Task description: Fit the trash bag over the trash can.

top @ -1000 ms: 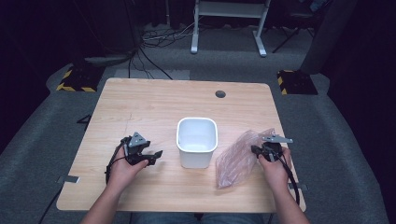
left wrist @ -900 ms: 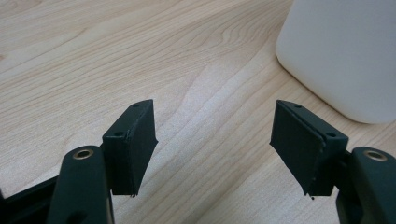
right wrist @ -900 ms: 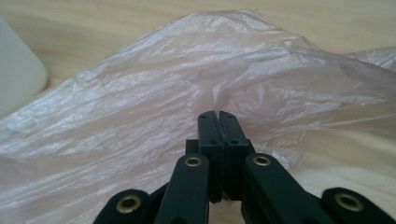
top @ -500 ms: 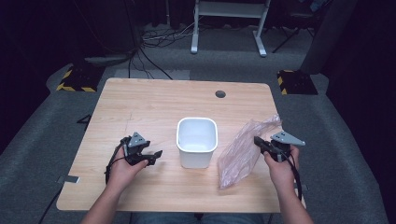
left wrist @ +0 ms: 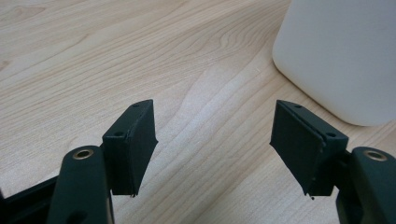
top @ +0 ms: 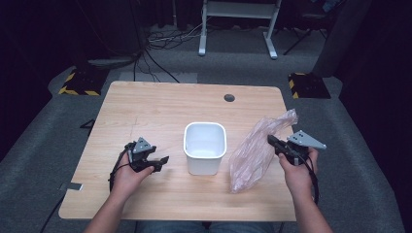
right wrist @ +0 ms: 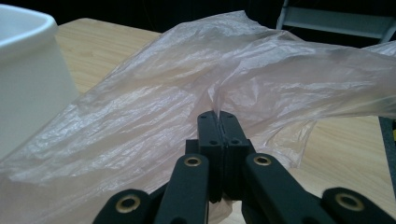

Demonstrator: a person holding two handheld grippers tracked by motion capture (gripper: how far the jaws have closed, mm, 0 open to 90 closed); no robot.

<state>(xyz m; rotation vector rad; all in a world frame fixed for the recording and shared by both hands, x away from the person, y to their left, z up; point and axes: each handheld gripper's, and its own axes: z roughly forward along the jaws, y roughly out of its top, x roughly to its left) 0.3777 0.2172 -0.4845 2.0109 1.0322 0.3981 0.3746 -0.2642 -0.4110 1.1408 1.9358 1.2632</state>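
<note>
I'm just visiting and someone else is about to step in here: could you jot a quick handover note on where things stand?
Right tool: shut on the thin pinkish plastic bag, lifting it at the right of the white bin; the bag's lower end seems to touch the table.
Left tool: open, holds nothing, resting on the table left of the bin.
Done: bag gripped and raised.
Left, probably: open the bag and fit it into the bin, which looks unlined.
</note>
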